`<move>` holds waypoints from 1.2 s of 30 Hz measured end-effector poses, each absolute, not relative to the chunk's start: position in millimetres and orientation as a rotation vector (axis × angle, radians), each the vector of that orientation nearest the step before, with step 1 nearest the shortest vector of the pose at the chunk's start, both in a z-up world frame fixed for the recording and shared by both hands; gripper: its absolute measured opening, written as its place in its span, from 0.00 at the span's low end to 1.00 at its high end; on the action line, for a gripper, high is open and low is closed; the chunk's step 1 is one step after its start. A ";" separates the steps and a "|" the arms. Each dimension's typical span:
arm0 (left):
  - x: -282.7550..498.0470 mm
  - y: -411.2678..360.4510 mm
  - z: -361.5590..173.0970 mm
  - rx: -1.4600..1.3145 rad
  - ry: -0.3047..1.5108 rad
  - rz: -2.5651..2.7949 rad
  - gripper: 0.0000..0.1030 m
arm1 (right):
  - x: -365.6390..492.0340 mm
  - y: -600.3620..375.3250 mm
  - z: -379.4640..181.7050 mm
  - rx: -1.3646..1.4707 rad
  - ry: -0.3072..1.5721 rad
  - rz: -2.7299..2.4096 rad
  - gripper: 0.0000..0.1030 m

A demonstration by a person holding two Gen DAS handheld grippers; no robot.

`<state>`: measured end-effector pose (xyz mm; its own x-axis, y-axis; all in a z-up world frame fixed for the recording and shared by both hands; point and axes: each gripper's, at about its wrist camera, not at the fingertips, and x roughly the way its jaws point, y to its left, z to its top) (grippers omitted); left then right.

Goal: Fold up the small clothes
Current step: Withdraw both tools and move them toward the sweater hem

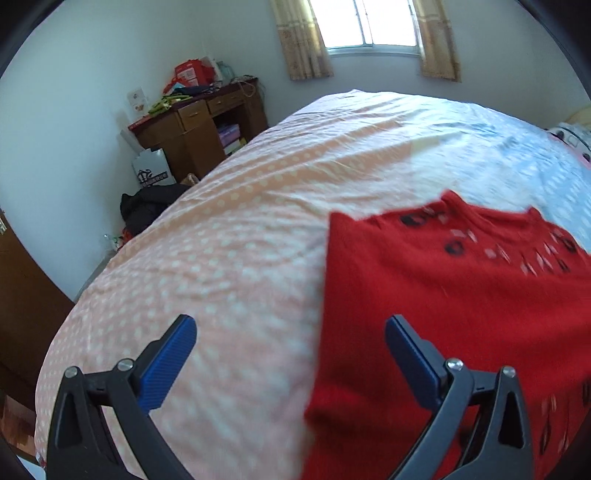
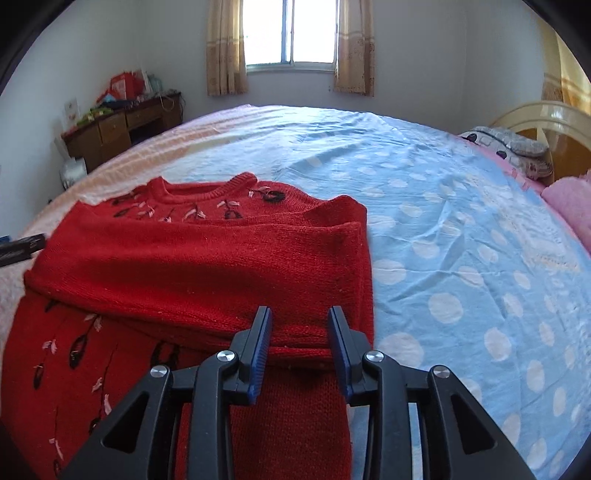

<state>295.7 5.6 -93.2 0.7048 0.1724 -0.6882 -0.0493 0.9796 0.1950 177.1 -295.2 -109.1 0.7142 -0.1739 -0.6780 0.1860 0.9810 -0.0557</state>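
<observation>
- While the red sweater (image 2: 192, 266) lies spread on the bed (image 2: 443, 229), its neckline points toward the far edge under the window (image 2: 290, 33), and one sleeve is folded across the chest from the right side.
- That sweater sits near the bed's front edge, straddling the line where the peach dotted sheet (image 1: 221, 229) meets the blue dotted sheet (image 2: 461, 258).
- Black and pale pink embroidery runs around the collar and down the lower left part of the sweater.
- The left gripper (image 1: 290, 330) hovers over the sweater's left edge with its blue pads spread wide apart, holding nothing; one finger is over the peach sheet, the other over red knit.
- The right gripper (image 2: 300, 319) is over the folded sleeve near the sweater's right edge, jaws parted with a strip of red knit showing between the pads; I cannot tell whether they touch the fabric.
- A wooden desk (image 1: 199, 125) piled with clutter stands against the wall beyond the bed's left side.
- A grey patterned pillow (image 2: 513, 147) rests at the bed's right edge, by the headboard (image 2: 535, 114).
</observation>
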 end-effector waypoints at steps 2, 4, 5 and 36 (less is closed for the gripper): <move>280.4 1.4 -93.4 0.184 0.781 0.091 1.00 | 173.1 -293.2 -102.9 0.021 0.742 -0.212 0.32; 262.7 -1.2 -92.3 0.202 0.770 0.067 1.00 | 154.5 -294.4 -88.9 0.094 0.679 -0.184 0.32; 255.7 -2.3 -91.1 0.208 0.762 0.059 1.00 | 142.9 -294.2 -81.0 0.114 0.644 -0.175 0.32; 100.9 7.6 -84.1 0.187 0.757 -0.068 1.00 | -84.6 -284.3 -54.5 0.136 0.636 -0.096 0.36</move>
